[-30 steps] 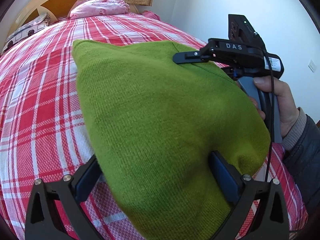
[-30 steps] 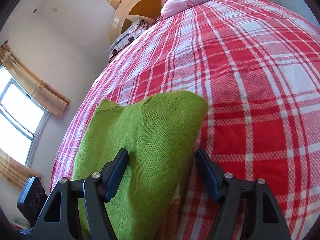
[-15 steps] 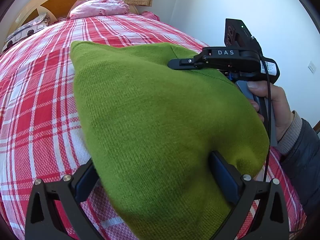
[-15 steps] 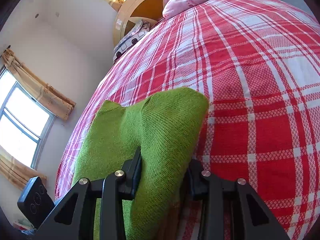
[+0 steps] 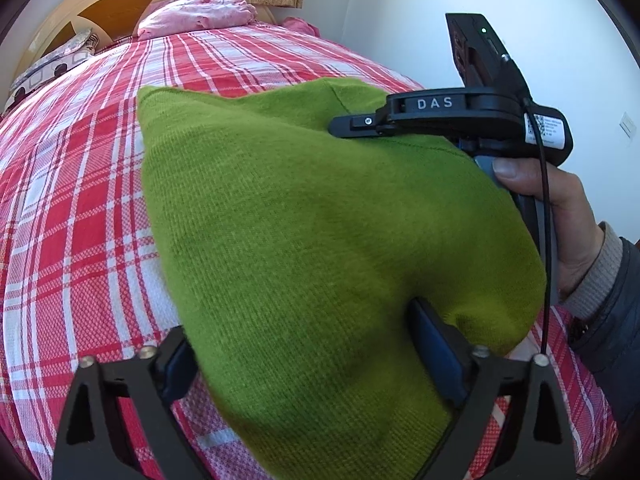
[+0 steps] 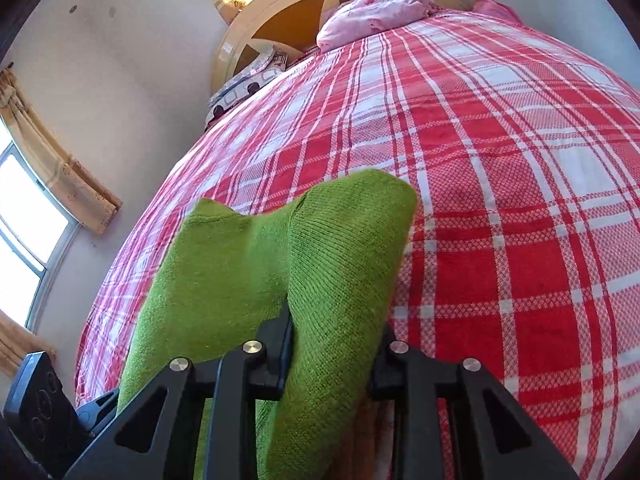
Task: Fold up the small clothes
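Observation:
A green knit garment (image 5: 320, 220) lies on the bed and bulges up between both grippers. My left gripper (image 5: 306, 360) straddles its near end with wide jaws that are closing; the cloth fills the gap and hides the pad faces. My right gripper (image 6: 332, 340) is closing on a raised fold of the same garment (image 6: 240, 280), and both pads press into the knit. In the left wrist view the right gripper (image 5: 340, 126) reaches in from the right at the garment's far edge, held by a person's hand (image 5: 560, 220).
The bed has a red and white plaid cover (image 5: 72, 220). A pink bundle (image 6: 376, 12) and a patterned pillow (image 6: 244, 88) lie by the wooden headboard (image 6: 296, 20). There is a curtained window (image 6: 24, 232) to the left and a white wall (image 5: 520, 0) to the right.
The right jaws went from wide apart to pinching the green fold, and the gripper tilted up slightly. The left jaws narrowed a little around the cloth; that hand stayed put.

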Demonstrator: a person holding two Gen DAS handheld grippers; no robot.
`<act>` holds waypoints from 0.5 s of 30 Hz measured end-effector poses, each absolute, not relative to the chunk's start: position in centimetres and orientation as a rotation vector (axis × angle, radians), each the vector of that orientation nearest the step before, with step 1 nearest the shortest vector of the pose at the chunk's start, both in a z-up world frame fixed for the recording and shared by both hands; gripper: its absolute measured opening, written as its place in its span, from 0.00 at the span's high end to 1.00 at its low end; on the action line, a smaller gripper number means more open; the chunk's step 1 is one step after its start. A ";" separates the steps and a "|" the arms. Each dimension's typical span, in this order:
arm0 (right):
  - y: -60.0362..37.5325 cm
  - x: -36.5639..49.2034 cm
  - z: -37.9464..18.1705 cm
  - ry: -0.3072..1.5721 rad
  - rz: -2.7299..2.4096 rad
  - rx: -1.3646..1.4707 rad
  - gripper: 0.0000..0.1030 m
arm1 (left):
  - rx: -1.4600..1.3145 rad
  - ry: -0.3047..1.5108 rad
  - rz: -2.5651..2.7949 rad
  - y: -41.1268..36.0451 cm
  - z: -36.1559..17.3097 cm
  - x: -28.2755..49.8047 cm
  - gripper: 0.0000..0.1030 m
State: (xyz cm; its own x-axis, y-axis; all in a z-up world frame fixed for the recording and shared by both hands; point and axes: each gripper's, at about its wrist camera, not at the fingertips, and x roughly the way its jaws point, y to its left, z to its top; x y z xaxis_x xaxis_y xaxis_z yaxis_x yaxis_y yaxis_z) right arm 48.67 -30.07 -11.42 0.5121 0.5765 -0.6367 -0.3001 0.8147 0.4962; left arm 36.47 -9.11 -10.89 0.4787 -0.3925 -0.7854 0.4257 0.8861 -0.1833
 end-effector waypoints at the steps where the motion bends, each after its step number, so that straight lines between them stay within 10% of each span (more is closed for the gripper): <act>1: -30.1 48.3 -11.3 0.880 0.535 0.349 0.75 | 0.045 0.945 -0.499 -9.1 -10.7 36.2 0.15; 15: -27.4 42.6 -6.0 0.761 0.582 0.326 0.76 | 0.074 0.917 -0.486 -7.1 -8.1 32.9 0.58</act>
State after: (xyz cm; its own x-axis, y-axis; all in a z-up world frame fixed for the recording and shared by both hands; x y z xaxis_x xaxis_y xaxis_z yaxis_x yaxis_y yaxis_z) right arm 42.64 -27.44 -6.04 0.5785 0.6018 -0.5507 -0.3738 0.7956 0.4768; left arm 32.89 -7.14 -8.12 0.5080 -0.3724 -0.7767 0.4340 0.8896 -0.1427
